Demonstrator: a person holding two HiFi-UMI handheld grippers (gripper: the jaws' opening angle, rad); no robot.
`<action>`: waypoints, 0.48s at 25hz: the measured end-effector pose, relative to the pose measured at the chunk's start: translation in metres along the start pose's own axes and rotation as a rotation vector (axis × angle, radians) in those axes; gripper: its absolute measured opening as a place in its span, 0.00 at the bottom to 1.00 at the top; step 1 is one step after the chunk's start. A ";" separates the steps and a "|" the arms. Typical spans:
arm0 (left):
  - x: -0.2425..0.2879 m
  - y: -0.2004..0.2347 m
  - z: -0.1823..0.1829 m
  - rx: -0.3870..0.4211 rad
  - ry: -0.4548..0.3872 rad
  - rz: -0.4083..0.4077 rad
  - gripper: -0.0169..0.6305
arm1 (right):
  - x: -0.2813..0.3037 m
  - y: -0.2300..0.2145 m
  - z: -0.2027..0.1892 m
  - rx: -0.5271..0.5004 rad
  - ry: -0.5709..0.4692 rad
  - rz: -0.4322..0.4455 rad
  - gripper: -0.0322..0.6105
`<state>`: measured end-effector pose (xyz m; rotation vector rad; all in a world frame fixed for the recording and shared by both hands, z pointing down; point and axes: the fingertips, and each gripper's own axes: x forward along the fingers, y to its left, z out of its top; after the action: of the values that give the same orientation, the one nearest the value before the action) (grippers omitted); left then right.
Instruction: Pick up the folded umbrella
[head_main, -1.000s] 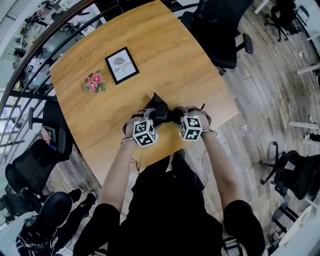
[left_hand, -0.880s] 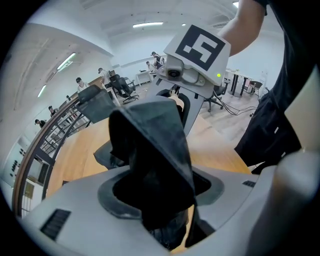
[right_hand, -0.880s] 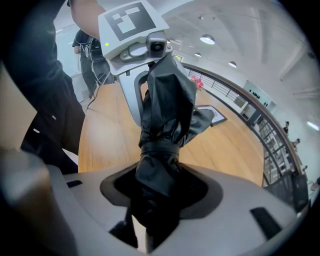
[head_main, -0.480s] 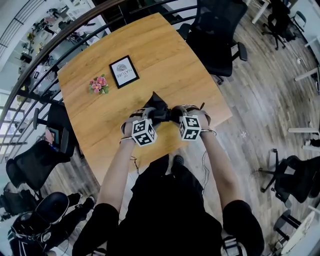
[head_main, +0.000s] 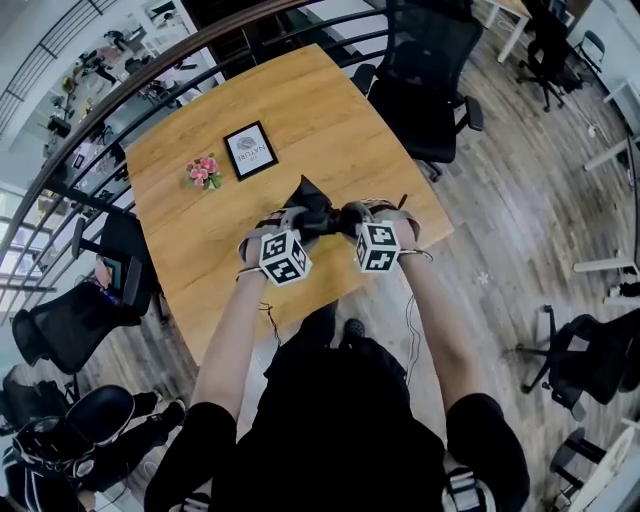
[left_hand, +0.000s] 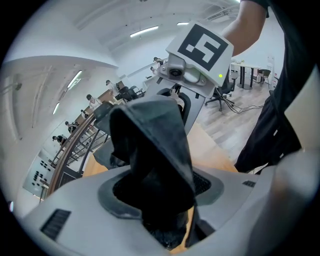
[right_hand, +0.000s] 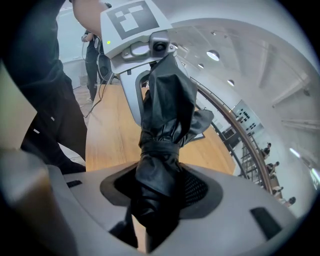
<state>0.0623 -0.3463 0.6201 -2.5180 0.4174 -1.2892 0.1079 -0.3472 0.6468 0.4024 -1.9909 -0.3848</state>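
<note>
The folded umbrella (head_main: 318, 210) is black. It hangs between the two tools, over the near side of the wooden bench (head_main: 330, 110). The left tool (head_main: 298, 224) is clamped on one end, where loose cloth sticks up in a floppy point. The right tool (head_main: 352, 219) is clamped on the other end, close to the strap that ties the cloth tight.

From above it is hard to tell if the umbrella is off the bench. In both gripper views the wood shows well below it, so I think it is lifted clear.

The umbrella looks light. It is soft outside, with folds of thin cloth that squash and could slide between the pads. Inside there should be a stiff rod and ribs, so it will not bend in the middle. The best place to hold it is where the strap bunches the cloth, because that part is firm and thick. The loose flap at the left end is a weaker hold, since only cloth might be caught there. Holding both ends keeps it level.

A small picture frame (head_main: 251, 151) and some pink flowers (head_main: 204, 170) sit farther back on the bench, well away.
</note>
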 end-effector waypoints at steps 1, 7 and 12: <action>-0.003 0.001 0.004 0.005 0.000 0.007 0.44 | -0.005 -0.001 0.001 -0.003 -0.001 -0.008 0.41; -0.020 0.005 0.022 0.032 -0.005 0.059 0.44 | -0.027 -0.011 0.007 -0.033 -0.010 -0.056 0.41; -0.037 0.008 0.037 0.031 -0.017 0.110 0.44 | -0.050 -0.019 0.015 -0.088 -0.006 -0.098 0.41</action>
<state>0.0708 -0.3351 0.5685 -2.4415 0.5200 -1.2236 0.1171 -0.3407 0.5927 0.4440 -1.9576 -0.5340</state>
